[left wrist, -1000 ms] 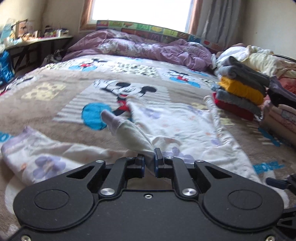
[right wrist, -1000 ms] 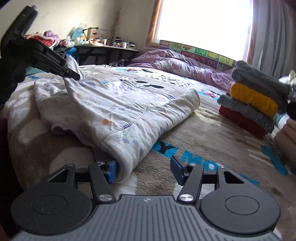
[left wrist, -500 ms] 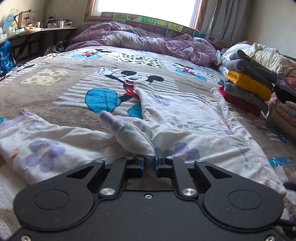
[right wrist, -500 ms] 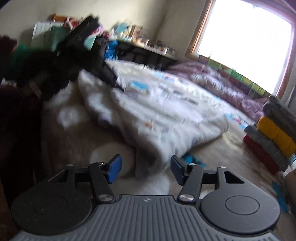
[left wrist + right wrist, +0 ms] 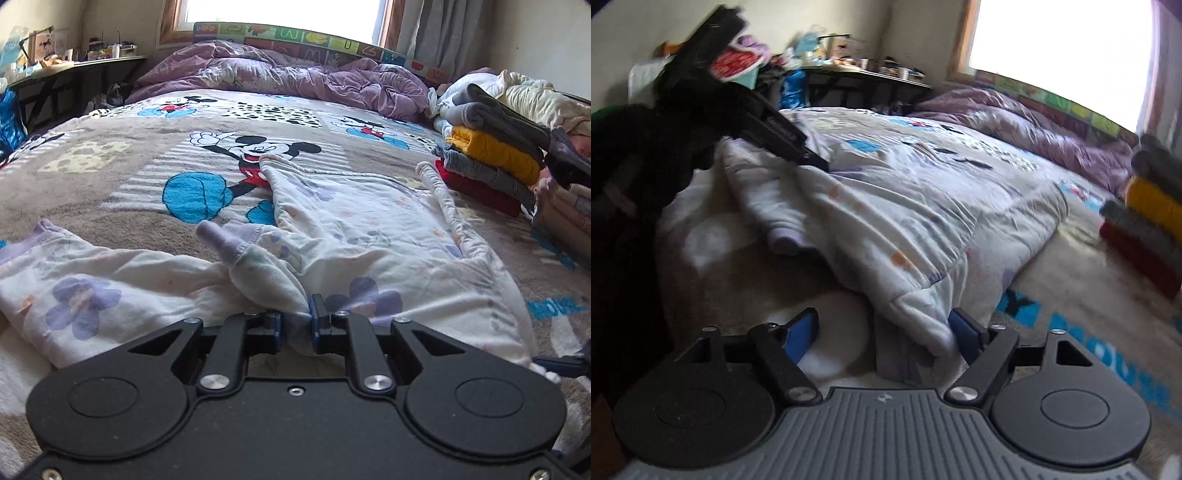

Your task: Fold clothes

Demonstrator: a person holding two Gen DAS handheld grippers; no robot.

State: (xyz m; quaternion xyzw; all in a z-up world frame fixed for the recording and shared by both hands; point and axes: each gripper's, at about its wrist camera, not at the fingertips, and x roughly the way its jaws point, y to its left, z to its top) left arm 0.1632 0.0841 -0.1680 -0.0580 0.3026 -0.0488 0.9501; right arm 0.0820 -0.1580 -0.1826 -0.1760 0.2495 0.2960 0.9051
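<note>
Two hand-held grippers work one floral garment (image 5: 354,236) lying on the bed (image 5: 110,177). Your left hand-held gripper (image 5: 294,326) pinches a bunched fold, anchoring it. Your right hand-held gripper (image 5: 882,334) has just been opening wider than a second ago, its jaws spread around the garment's corner without clamping.

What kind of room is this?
Most likely a bedroom: a bed with a cartoon-mouse blanket, a crumpled purple duvet under the window, and a stack of folded clothes at the side.
</note>
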